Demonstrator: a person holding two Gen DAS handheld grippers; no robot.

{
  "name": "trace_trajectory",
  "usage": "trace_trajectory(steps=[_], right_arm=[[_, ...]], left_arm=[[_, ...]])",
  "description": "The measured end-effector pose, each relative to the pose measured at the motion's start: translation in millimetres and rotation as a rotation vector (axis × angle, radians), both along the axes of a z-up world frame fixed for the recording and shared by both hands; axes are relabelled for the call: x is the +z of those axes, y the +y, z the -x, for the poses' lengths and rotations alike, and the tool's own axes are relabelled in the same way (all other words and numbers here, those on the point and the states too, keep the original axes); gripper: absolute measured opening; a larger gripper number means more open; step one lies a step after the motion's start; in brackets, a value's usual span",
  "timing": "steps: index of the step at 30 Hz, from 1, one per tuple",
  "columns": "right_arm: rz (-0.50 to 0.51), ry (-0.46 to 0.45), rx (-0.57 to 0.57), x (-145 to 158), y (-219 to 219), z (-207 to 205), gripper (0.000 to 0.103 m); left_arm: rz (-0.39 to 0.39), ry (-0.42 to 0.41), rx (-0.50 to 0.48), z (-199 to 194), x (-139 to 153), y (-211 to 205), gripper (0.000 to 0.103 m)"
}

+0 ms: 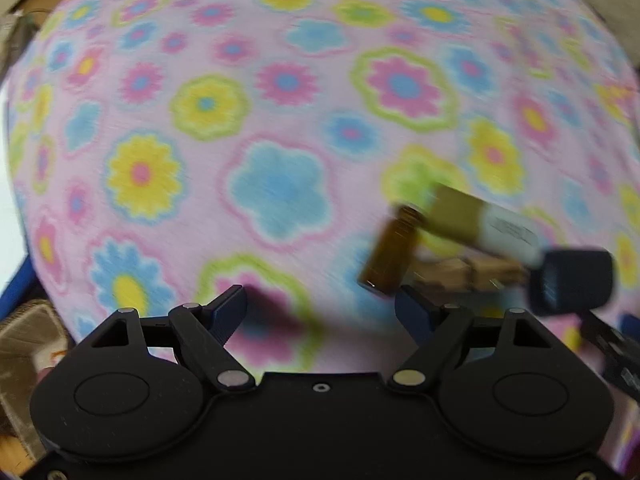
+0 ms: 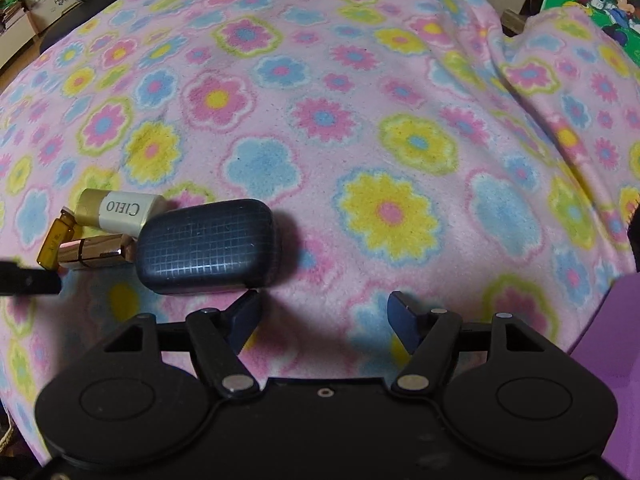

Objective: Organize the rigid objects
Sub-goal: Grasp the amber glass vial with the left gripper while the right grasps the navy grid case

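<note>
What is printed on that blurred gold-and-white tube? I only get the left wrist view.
Observer: The tube reads CIELO on its white part.
Operator: And the dark blob next to it?
Observer: A navy case with a fine grid pattern, lying flat on the blanket.
Operator: Is the right tool holding anything?
Observer: No. The right tool is open with only blanket between its fingers.
</note>
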State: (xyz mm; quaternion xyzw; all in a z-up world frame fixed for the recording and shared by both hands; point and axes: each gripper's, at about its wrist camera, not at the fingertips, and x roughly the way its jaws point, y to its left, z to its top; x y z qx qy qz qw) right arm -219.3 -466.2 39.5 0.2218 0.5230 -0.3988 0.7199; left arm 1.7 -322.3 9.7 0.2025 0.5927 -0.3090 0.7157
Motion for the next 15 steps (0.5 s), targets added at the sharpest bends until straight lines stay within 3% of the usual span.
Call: trace_trajectory(steps=[6, 12, 15], right_arm=[[-0.022, -0.026, 0.009, 2, 0, -1, 0.068], [-0.032, -0.057, 0.028, 10, 4, -2, 0.069], [-0.040, -0.070, 0.028, 12, 4, -1, 0.069]], left_arm=[[-0.014, -0.012, 0.103, -35, 4, 11, 0.077], [0.032, -0.017, 0.023, -27, 26, 10, 0.077], [0.073, 0.006, -0.015, -20, 32, -5, 0.089]])
